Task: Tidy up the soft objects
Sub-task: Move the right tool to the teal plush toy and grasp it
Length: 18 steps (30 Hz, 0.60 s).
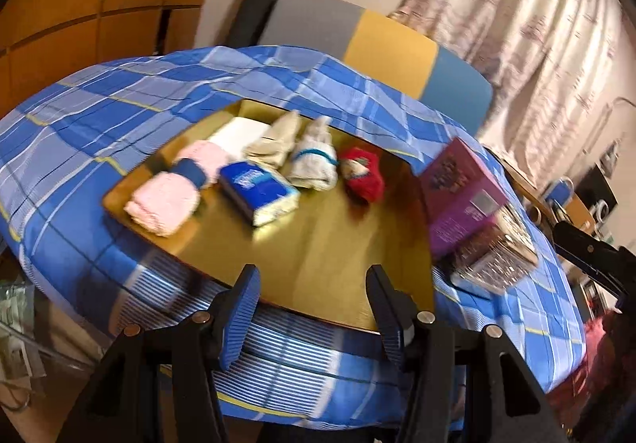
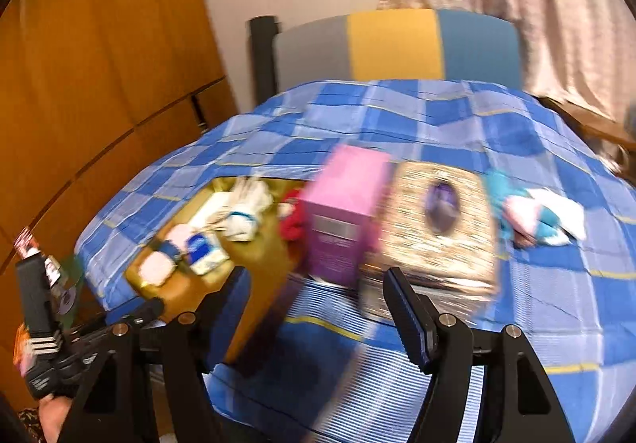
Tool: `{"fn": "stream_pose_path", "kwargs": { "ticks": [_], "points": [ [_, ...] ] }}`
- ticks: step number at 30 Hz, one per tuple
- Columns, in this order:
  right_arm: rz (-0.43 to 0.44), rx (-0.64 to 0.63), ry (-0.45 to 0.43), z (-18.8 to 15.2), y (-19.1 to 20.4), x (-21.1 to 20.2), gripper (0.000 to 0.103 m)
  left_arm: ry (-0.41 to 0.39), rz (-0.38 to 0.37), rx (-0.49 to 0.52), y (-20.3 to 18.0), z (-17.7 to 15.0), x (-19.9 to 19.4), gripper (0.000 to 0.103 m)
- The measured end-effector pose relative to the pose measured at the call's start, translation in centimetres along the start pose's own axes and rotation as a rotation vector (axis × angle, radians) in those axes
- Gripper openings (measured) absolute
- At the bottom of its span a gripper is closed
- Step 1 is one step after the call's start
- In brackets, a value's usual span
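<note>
A gold tray [image 1: 318,244] lies on a blue checked cloth [image 1: 99,105]. On it sit a pink towel roll with a blue band [image 1: 167,196], a blue tissue pack [image 1: 258,190], a white folded cloth [image 1: 242,133], a beige bundle [image 1: 274,143], a grey-white sock bundle [image 1: 314,161] and a red sock [image 1: 363,175]. My left gripper [image 1: 314,308] hangs open over the tray's near edge, nothing between its fingers. My right gripper [image 2: 318,316] is open and empty, in front of a purple box [image 2: 342,212]. More soft items, teal, pink and white [image 2: 536,216], lie at the right on the cloth.
A purple box [image 1: 457,196] stands beside a patterned gold tissue box [image 2: 441,228] right of the tray. A grey, yellow and blue chair back [image 2: 397,45] stands behind the table. A wooden wardrobe [image 2: 99,65] is left, curtains [image 1: 536,26] right. A gloved hand [image 2: 47,375] holds the left gripper.
</note>
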State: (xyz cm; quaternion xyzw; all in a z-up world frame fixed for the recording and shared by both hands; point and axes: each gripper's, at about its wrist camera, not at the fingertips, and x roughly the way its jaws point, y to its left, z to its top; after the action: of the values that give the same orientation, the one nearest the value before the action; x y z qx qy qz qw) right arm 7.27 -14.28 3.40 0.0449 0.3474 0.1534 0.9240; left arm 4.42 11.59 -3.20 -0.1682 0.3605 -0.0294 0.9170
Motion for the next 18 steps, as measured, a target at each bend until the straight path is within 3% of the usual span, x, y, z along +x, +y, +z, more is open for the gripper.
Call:
{"fn": "stream_pose_path", "kwargs": {
  "ticks": [9, 13, 18],
  "points": [
    [-0.198, 0.175, 0.018, -3.3, -11.0, -1.7, 0.071, 0.051, -0.104, 0.116, -4.0, -2.2, 0.4, 0.056],
    [-0.311, 0.18, 0.108, -4.2, -16.5, 0.5, 0.071, 0.083, -0.141, 0.15, -6.1, -3.6, 0.4, 0.056],
    [-0.349, 0.193, 0.228, -2.9, -22.0, 4.4, 0.071, 0.126, -0.169, 0.193, -8.7, -5.3, 0.5, 0.056]
  ]
}}
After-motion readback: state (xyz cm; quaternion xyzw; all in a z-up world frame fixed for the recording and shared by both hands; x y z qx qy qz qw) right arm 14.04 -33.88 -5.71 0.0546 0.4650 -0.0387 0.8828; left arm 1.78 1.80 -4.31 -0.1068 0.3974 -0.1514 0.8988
